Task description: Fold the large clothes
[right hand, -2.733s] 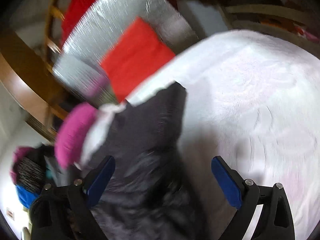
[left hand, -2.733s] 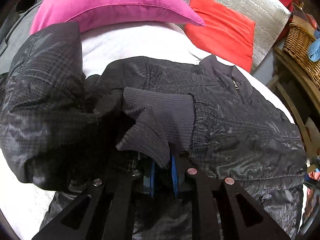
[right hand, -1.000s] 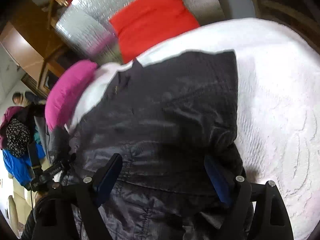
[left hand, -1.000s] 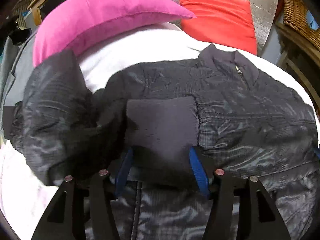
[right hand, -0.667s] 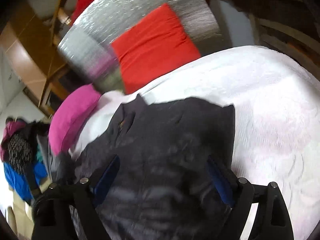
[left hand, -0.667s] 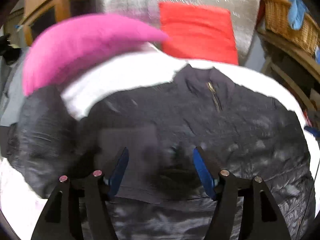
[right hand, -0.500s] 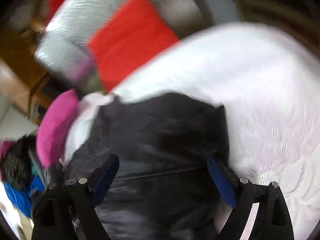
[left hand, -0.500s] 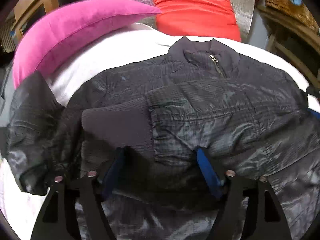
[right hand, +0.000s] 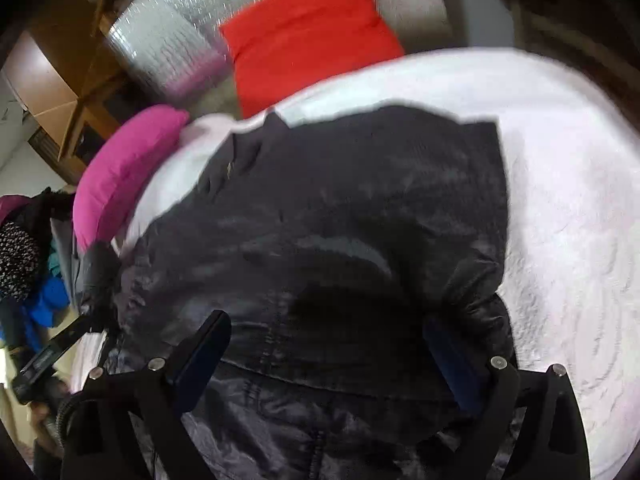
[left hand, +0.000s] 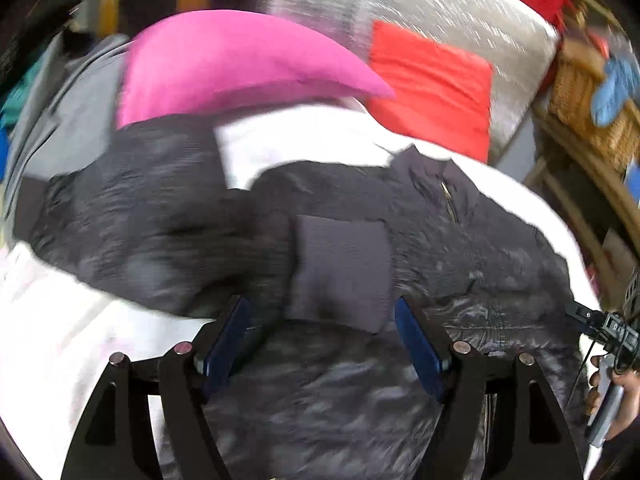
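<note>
A black quilted jacket (left hand: 460, 264) lies front-up on a white bedspread (left hand: 60, 320), collar and zip toward the pillows. One sleeve is folded across the chest, and its ribbed cuff (left hand: 340, 268) lies flat on it. My left gripper (left hand: 324, 340) is open and empty, just above the jacket with the cuff between its blue pads. In the right wrist view the jacket (right hand: 340, 220) fills the middle. My right gripper (right hand: 324, 360) is open and empty over the jacket's right side, close to the bedspread (right hand: 568, 240).
A pink pillow (left hand: 240, 64) and a red cushion (left hand: 432, 84) lie at the head of the bed against a silver quilted panel (left hand: 420, 4). A wicker basket (left hand: 588, 96) stands on a wooden shelf at right. A pile of clothes (right hand: 24, 256) lies left of the bed.
My left gripper let go of the sleeve cuff, opened and drew back; the cuff now lies flat on the chest. My right gripper swung in over the jacket's right side.
</note>
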`<action>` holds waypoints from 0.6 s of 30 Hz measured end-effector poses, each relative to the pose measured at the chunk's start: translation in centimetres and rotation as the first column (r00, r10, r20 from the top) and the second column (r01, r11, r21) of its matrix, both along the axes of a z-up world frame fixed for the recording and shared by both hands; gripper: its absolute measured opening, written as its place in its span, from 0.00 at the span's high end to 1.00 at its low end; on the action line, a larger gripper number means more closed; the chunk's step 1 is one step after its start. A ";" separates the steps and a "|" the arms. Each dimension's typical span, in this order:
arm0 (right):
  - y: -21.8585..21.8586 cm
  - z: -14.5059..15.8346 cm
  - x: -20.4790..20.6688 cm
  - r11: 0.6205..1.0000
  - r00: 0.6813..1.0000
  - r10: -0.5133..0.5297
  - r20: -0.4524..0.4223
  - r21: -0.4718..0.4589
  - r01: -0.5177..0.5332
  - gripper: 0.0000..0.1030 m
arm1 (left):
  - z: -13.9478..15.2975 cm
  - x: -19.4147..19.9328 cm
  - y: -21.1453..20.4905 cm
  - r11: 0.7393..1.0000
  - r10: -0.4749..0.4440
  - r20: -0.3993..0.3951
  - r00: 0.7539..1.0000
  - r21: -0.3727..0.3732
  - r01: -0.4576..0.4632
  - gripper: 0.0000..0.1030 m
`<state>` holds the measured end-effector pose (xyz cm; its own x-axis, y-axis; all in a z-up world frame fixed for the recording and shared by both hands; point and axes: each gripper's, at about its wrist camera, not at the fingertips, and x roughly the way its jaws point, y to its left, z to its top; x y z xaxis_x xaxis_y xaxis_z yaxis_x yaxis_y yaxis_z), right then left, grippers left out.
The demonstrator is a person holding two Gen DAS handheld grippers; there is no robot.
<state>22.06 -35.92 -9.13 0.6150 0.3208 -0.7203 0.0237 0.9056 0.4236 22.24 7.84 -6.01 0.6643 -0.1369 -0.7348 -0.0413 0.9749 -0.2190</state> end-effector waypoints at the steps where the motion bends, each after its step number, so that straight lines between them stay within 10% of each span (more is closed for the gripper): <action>1: 0.4 1.2 -1.0 1.000 0.999 0.003 0.037 0.007 -0.003 0.05 | 0.5 -0.8 2.2 0.999 0.023 0.012 1.000 -0.026 -0.023 0.26; 9: 6.8 2.1 -10.2 0.993 0.976 0.114 0.187 -0.033 -0.110 0.05 | -1.4 -3.6 21.0 0.906 0.349 -0.022 0.937 -0.245 -0.344 0.23; 14: 8.7 -1.7 -11.9 0.990 0.985 0.129 0.114 -0.066 -0.122 0.05 | -5.3 -2.9 31.4 0.728 0.516 -0.120 0.848 -0.462 -0.508 0.23; 18: 8.6 -2.6 -11.8 0.991 0.988 0.121 0.095 -0.066 -0.115 0.05 | -7.8 -0.8 35.3 0.634 0.545 -0.191 0.817 -0.544 -0.550 0.23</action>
